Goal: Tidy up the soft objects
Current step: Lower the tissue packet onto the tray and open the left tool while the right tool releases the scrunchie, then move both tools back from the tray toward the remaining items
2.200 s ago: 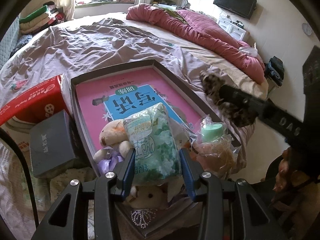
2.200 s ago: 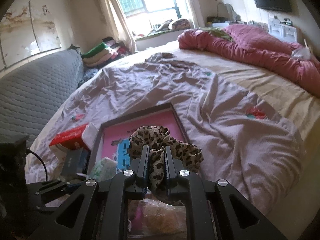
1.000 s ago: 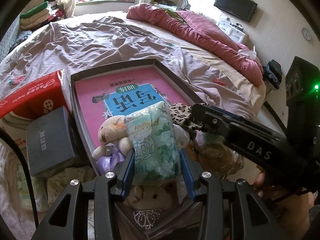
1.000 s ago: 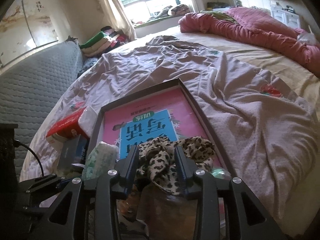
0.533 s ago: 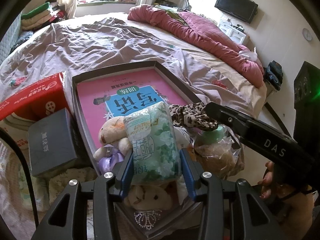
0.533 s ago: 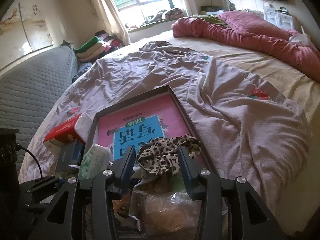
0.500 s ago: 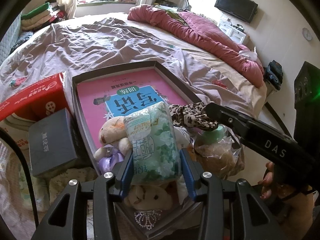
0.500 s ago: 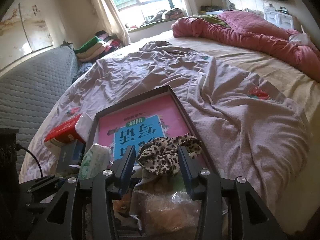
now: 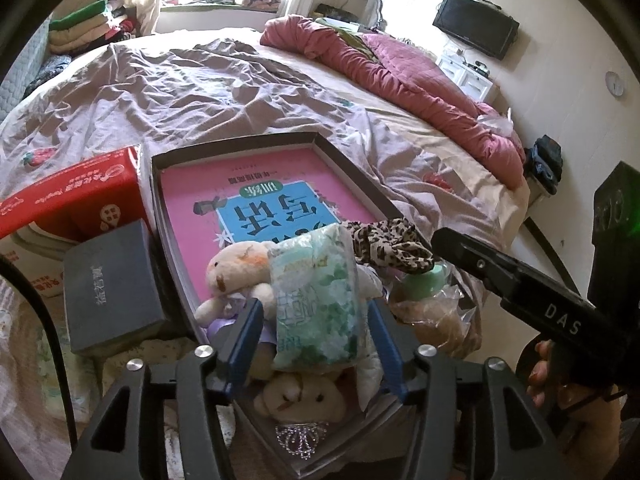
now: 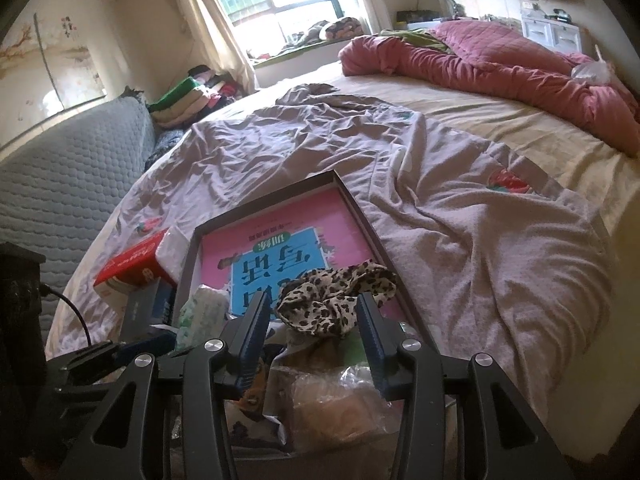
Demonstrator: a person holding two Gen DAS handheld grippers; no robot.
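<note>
Bed (image 9: pixel 240 92) behind – both grippers angled down over tray (image 9: pixel 352 172), fingers parted.

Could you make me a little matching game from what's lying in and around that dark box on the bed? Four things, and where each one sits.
Things:
1. leopard-print fabric scrunchie
2. green-and-white floral tissue pack
3. red cardboard box
4. pink-and-blue book

Places:
A. flat on the bottom of the dark tray box
B. outside the tray, on the bedsheet beside it
C. between the open fingers of the left gripper
D. between the open fingers of the right gripper, on top of the pile

Pairs: 1-D, 2-C, 3-B, 4-A
</note>
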